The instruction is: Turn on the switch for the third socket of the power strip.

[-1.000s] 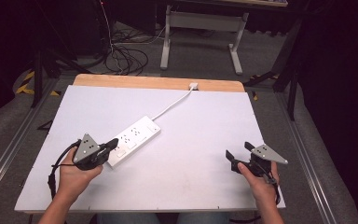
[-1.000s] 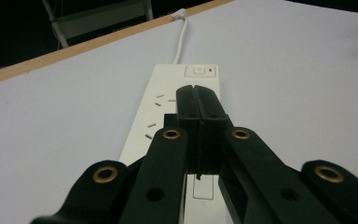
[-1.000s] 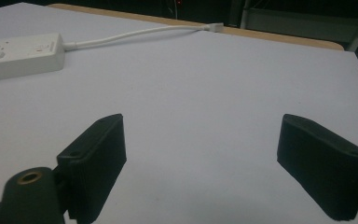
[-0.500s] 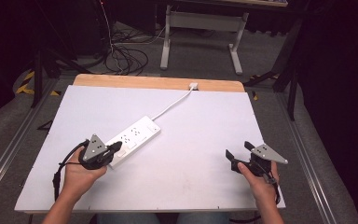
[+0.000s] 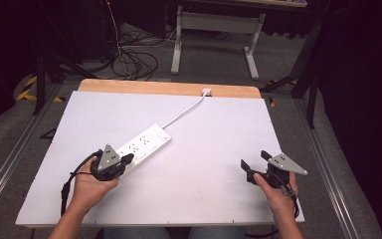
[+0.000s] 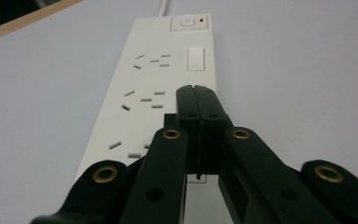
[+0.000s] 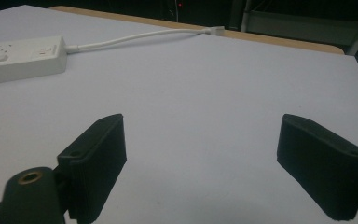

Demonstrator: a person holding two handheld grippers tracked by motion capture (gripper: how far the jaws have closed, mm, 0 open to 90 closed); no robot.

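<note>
Fingertips pressed together with nothing between them, the left tool (image 5: 128, 159) has slid a little rightward along the worktop (image 5: 219, 149) since a second ago and now rests its closed tip on the near end of the white power strip (image 5: 144, 144), over the strip's near switch row in the left gripper view (image 6: 196, 91). That suggests the step in hand is a poke at a rocker or button rather than a grasp; the strip itself has not shifted and lies diagonally on the left half, its cord (image 5: 186, 110) running to the far wooden edge. Left of the hand there is bare worktop up to the edge. Between the strip and the right tool (image 5: 256, 167) lies broad open surface. The right tool has kept its place near the right front corner, jaws spread wide and empty (image 7: 200, 154), close to the edge.
</note>
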